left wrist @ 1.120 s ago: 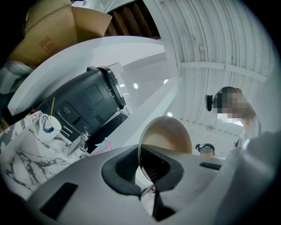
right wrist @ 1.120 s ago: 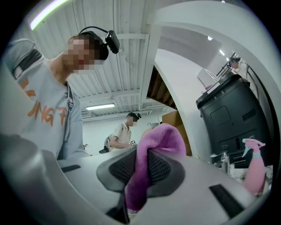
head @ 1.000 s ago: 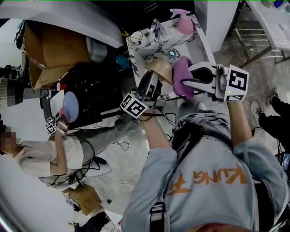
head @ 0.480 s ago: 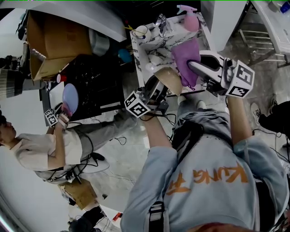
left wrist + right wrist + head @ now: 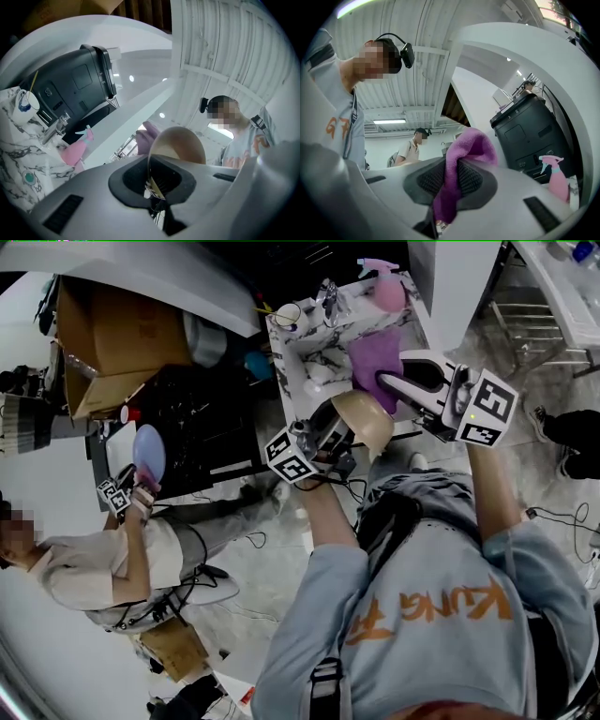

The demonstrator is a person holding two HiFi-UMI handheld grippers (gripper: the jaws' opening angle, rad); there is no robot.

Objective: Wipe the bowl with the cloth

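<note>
**Bowl and cloth, both held above the counter**

Bowl (image 5: 367, 418): tan, gripped by its rim in my left gripper (image 5: 330, 430), fingers narrow on the thin wall, clear of the marble counter (image 5: 309, 352). Cloth (image 5: 375, 360): purple, pinched between the fingers of my right gripper (image 5: 392, 381), just beside the bowl; contact unclear. Step, as judged: bringing cloth to bowl. Next: press the cloth into the hollow and sweep, keeping the rim firm.

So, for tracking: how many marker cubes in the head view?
3: on the left gripper, on the right gripper, by another person's hand far left; more may be hidden.
</note>
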